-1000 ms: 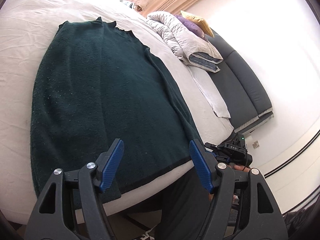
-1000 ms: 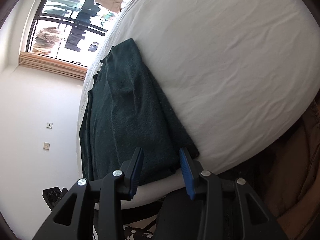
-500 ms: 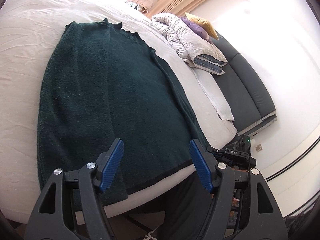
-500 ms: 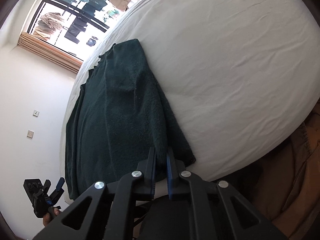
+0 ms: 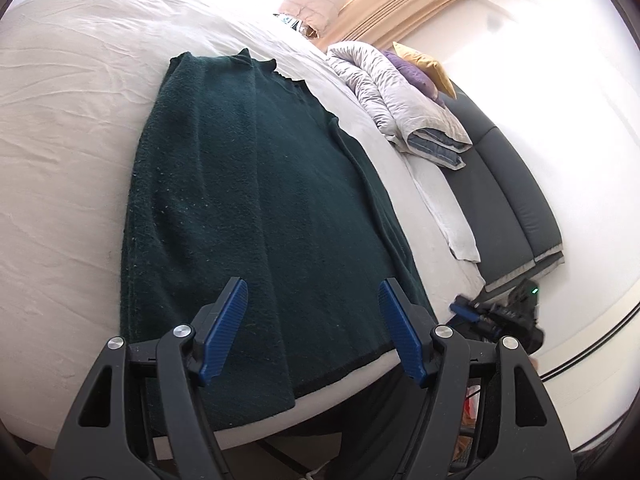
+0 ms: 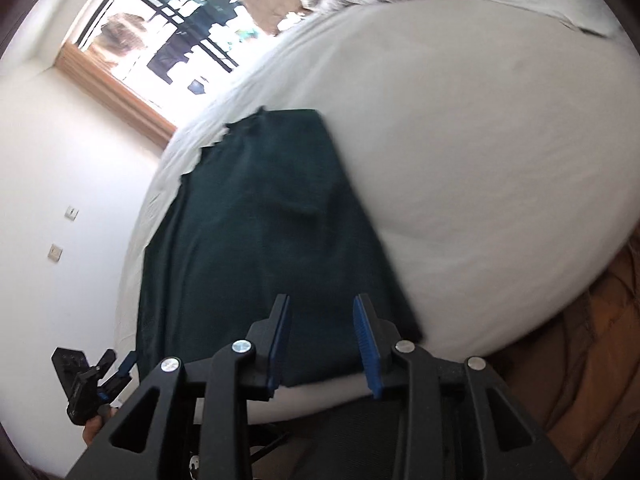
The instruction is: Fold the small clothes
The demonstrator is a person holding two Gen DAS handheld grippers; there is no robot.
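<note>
A dark green knitted garment point(image 5: 256, 208) lies flat on the white bed point(image 5: 60, 152), folded lengthwise, its hem at the near edge. It also shows in the right wrist view point(image 6: 256, 248). My left gripper point(image 5: 312, 328) is open and empty, above the hem. My right gripper point(image 6: 322, 336) is open and empty, above the hem's right part. Each gripper shows small in the other's view: the right one point(image 5: 500, 316), the left one point(image 6: 92, 384).
A folded grey quilt point(image 5: 400, 100) with purple and yellow cushions lies at the bed's head by a dark headboard point(image 5: 516, 200). A window point(image 6: 168, 28) is beyond the bed. An orange-brown cloth point(image 6: 592, 360) lies off the bed's right edge.
My right gripper shut half a second ago and has opened again, shifting left over the hem. My left gripper stayed open and drew back slightly.
</note>
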